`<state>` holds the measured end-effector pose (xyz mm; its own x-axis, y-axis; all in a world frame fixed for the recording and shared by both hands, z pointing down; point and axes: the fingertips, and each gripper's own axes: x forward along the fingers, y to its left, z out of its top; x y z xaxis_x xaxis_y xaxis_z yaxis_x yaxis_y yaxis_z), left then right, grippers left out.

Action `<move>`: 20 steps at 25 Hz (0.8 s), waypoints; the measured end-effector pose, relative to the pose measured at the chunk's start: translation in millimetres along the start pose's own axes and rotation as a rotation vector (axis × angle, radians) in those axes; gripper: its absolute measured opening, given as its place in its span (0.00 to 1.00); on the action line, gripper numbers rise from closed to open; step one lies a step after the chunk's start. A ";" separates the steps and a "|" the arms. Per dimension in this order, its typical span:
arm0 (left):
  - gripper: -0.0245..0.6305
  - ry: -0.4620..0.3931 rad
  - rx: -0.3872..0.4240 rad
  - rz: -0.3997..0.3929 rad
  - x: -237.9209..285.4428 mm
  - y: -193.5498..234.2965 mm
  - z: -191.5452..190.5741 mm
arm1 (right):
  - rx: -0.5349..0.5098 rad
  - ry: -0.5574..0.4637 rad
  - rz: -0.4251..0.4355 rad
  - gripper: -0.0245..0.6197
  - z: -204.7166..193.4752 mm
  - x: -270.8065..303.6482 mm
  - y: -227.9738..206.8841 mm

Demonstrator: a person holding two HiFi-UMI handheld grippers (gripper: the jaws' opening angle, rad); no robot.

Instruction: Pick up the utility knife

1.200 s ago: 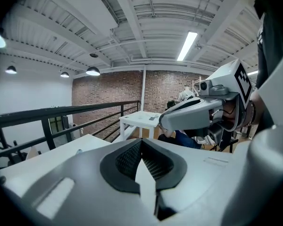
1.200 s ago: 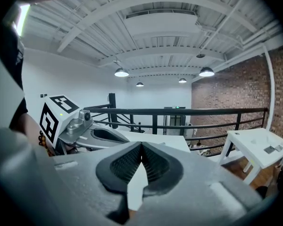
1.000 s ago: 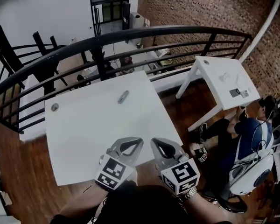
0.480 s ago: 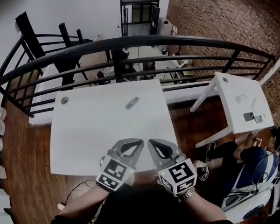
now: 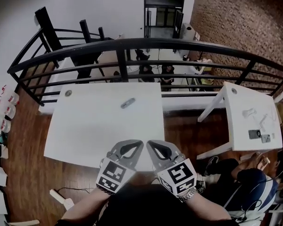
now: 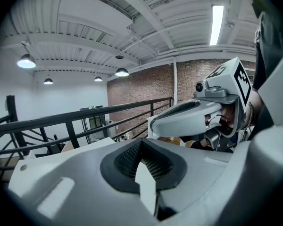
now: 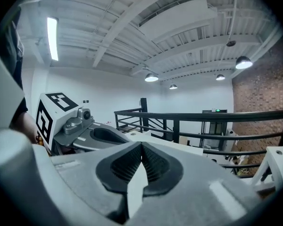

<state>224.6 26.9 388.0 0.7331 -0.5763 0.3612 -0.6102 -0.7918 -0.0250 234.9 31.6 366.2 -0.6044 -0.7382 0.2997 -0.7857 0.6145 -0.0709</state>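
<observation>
Head view: utility knife (image 5: 128,103) toward table (image 5: 80,126) far edge; left claw (image 5: 141,143), right claw (image 5: 148,143) closed, empty, over near edge.

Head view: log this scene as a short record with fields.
table: white, in front of a black railing
knife: lies on the table's far half, nothing touching it
left gripper: shut, empty, at the table's near edge
right gripper: shut, empty, beside the left gripper, tips close together
task: knife not yet picked up; both grippers well short of it
</observation>
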 end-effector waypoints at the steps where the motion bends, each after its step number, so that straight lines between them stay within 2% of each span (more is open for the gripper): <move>1: 0.06 0.004 -0.003 0.016 1.5 -3.4 1.3 | 0.000 -0.001 0.013 0.03 -1.3 -4.6 -3.0; 11: 0.06 0.033 -0.022 0.136 11.0 -4.5 6.9 | 0.008 0.002 0.097 0.03 -10.2 -20.0 -22.2; 20: 0.06 0.067 -0.032 0.141 42.8 29.0 1.4 | -0.008 0.029 0.094 0.03 -8.7 -1.0 -48.1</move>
<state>238.7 -21.0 401.4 0.6186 -0.6656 0.4175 -0.7156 -0.6967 -0.0505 274.4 5.2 377.5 -0.6712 -0.6688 0.3197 -0.7246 0.6829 -0.0926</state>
